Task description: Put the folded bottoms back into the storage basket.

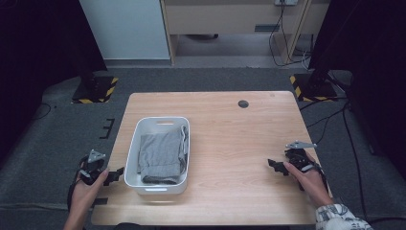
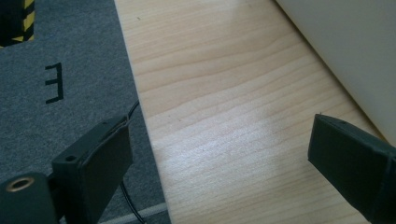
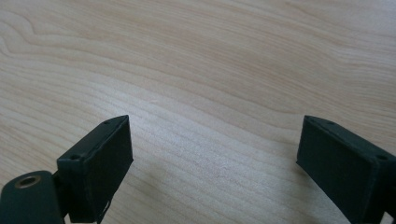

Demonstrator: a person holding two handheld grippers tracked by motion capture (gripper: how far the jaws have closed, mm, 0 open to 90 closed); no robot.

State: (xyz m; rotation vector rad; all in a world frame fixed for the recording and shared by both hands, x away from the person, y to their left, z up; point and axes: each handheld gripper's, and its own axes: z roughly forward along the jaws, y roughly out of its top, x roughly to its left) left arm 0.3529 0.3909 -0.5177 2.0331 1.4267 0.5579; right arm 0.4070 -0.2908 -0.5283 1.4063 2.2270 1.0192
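Note:
A white plastic basket (image 1: 133, 143) stands on the left half of the wooden table (image 1: 230, 139), with folded grey cloth (image 1: 160, 154) lying inside it. My left gripper (image 1: 114, 176) hangs at the table's left edge, just left of the basket, open and empty. In the left gripper view, the left gripper (image 2: 219, 158) spans the table edge (image 2: 140, 93), with the basket's white wall (image 2: 345, 42) at the upper right. My right gripper (image 1: 276, 166) rests over the right side of the table, open, pointing left. In the right gripper view, the right gripper (image 3: 215, 154) has bare wood between its jaws.
A round cable hole (image 1: 243, 103) sits near the table's far edge. Grey carpet (image 2: 65, 56) surrounds the table. Yellow-and-black striped stand bases (image 1: 98, 88) sit on the floor at both far corners, with cables (image 1: 335, 120) trailing at the right.

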